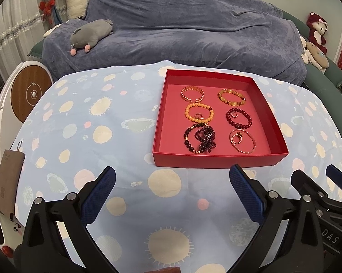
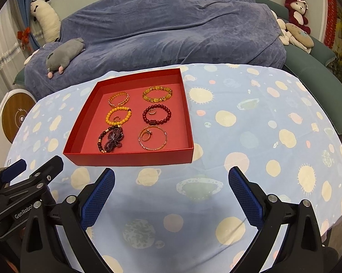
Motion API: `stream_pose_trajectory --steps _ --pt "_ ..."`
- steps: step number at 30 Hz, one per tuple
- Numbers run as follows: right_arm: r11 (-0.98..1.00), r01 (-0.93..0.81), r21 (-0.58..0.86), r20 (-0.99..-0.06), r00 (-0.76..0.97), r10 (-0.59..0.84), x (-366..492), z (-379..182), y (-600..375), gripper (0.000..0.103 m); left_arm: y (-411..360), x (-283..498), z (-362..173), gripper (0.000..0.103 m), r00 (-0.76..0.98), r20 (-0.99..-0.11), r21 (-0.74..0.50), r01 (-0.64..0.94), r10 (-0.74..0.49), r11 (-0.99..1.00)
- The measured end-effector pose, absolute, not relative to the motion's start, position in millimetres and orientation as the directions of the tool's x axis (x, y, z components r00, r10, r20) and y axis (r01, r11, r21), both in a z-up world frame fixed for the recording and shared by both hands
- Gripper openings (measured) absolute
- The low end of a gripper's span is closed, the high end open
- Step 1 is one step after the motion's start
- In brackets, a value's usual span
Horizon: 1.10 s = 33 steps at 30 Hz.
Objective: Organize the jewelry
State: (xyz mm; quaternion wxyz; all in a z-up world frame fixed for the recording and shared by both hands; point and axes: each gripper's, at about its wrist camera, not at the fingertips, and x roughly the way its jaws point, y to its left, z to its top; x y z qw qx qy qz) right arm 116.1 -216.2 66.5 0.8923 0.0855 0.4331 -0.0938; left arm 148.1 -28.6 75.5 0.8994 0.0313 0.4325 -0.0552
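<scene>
The work surface is a table under a pale blue cloth [image 1: 130, 136] printed with suns and planets, with a sofa draped in a grey-blue throw [image 1: 182, 29] behind it and plush toys along its back.

My left gripper [image 1: 172, 193] hangs over the near edge of the cloth with its blue-padded fingers spread wide and nothing between them. My right gripper [image 2: 171, 193] sits just beside it to the right, likewise spread and empty. Neither touches the cloth or the box as far as I can tell.

Just beyond both grippers sits a shallow red box [image 1: 162, 122]. Inside, the jewelry lies in two columns of three. Far row: a gold chain bracelet [image 1: 193, 94] on the left, an amber bead bracelet [image 1: 231, 97] on the right. Middle row: an orange bead bracelet [image 1: 199, 113] and a dark red bead bracelet [image 1: 238, 118], each with a small ring inside it. Near row: a dark beaded bracelet with a bundled purple strand [image 1: 199, 140], and a thin bangle [image 1: 242, 141] enclosing rings.

I see no loose jewelry on the cloth. My judgement: the sorting is finished or nearly so, both tools parked. If anything remains, the bundled purple strand looks the least tidy; straightening it would call for a fine pinch from above without disturbing the neighbouring bangle.
</scene>
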Motion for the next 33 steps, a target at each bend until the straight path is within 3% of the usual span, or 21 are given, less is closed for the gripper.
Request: stream_pose_trajectory --steps 33 --pt "0.97 0.234 0.063 -0.792 0.604 -0.094 115.8 63.7 -212.2 0.097 -26.7 149.0 73.9 0.096 0.617 -0.785 0.008 0.109 -0.061 0.994"
